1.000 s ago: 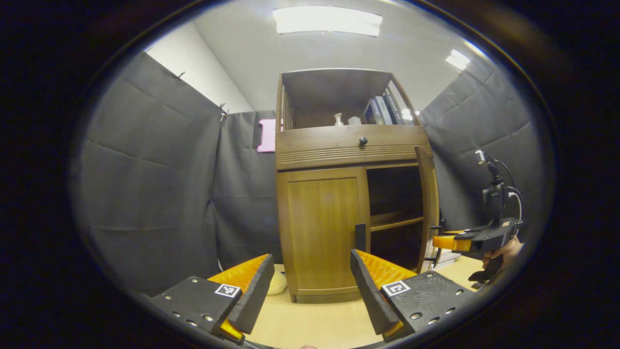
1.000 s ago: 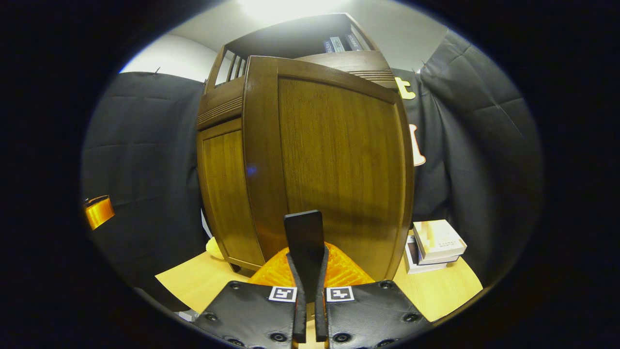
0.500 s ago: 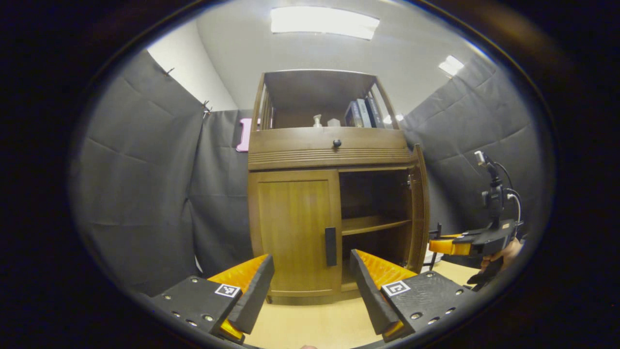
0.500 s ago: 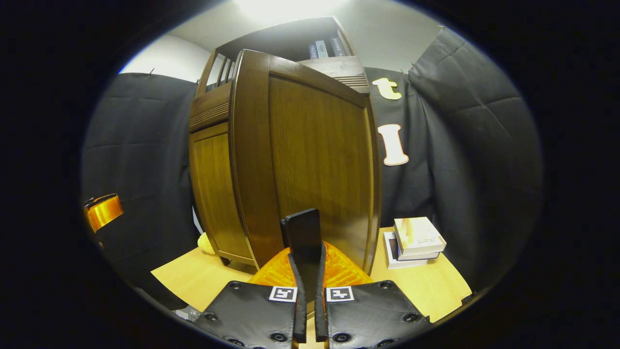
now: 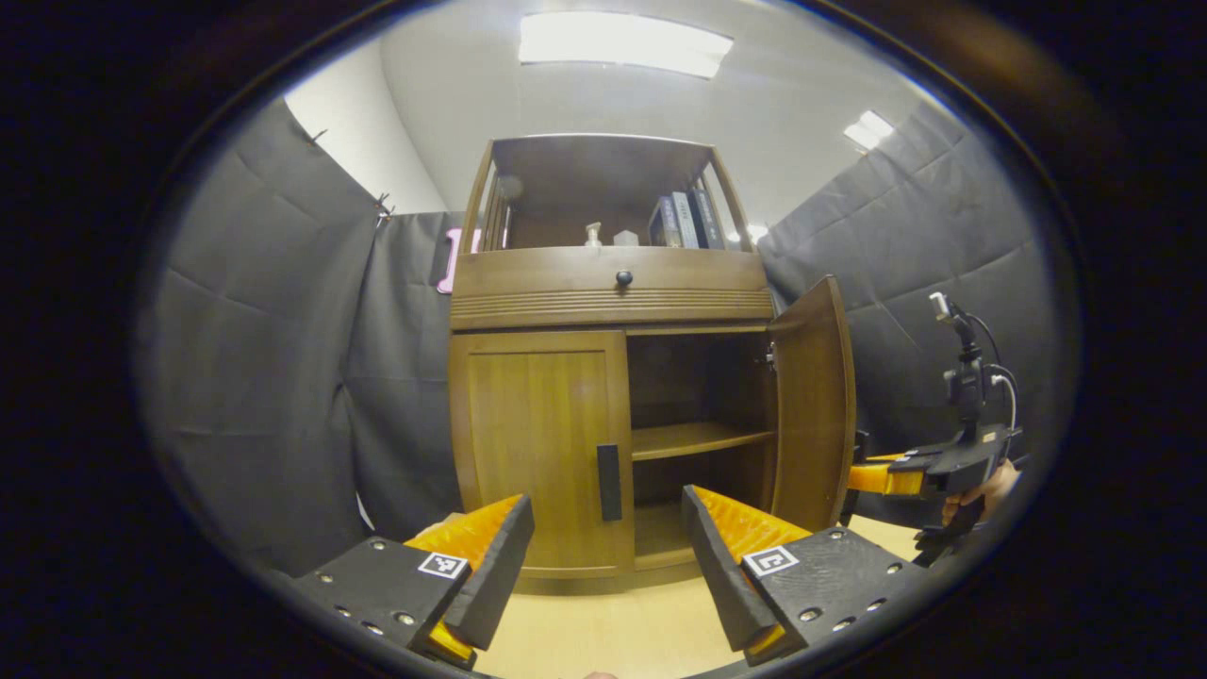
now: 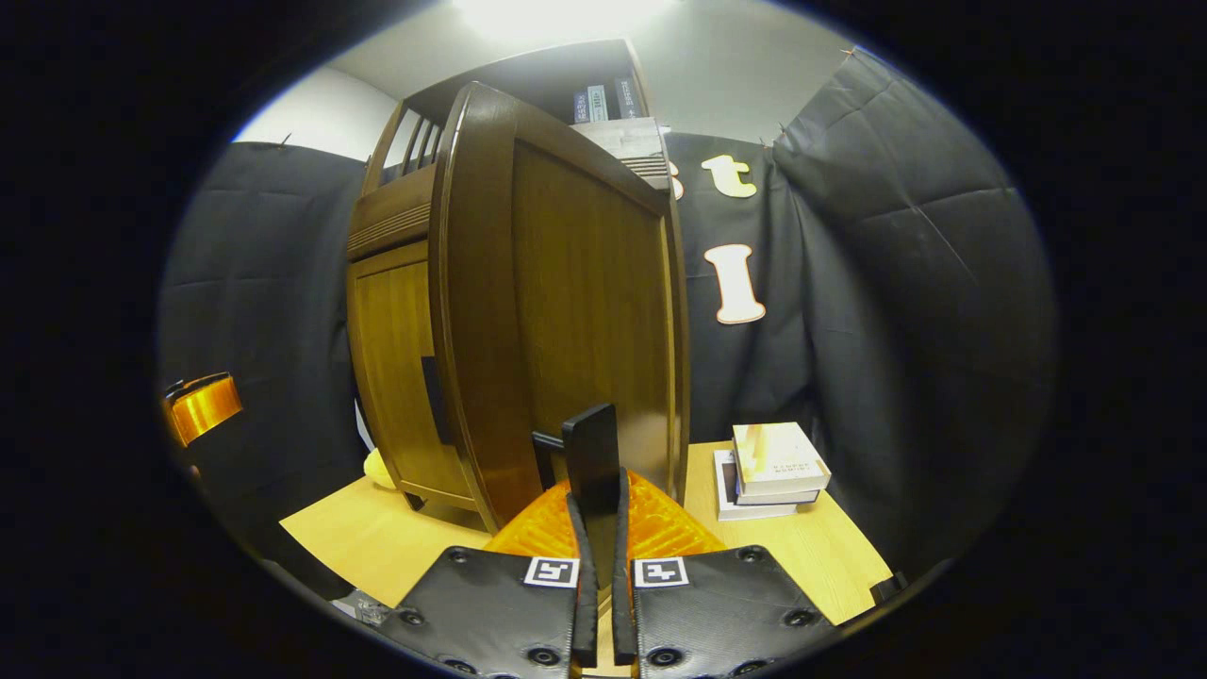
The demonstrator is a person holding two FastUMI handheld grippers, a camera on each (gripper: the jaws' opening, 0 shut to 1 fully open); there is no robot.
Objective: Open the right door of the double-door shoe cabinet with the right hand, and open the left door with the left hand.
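Item, nearest: our right gripper (image 6: pixel 599 528), fingers pressed together on the right door's black handle (image 6: pixel 592 457) at 6 o'clock, presumably to swing that door (image 6: pixel 566 302) outward. Item: our left gripper (image 5: pixel 603 556), fingers spread wide, holding nothing, apparently lined up toward the left door handle (image 5: pixel 609 482). Farther, 12 o'clock: left door (image 5: pixel 537 443) closed; shoe cabinet (image 5: pixel 608 283) interior exposed at 1 o'clock.

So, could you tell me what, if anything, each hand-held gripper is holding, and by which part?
The right hand-held gripper is shut on the right door by its handle. The left hand-held gripper is open, holding nothing.
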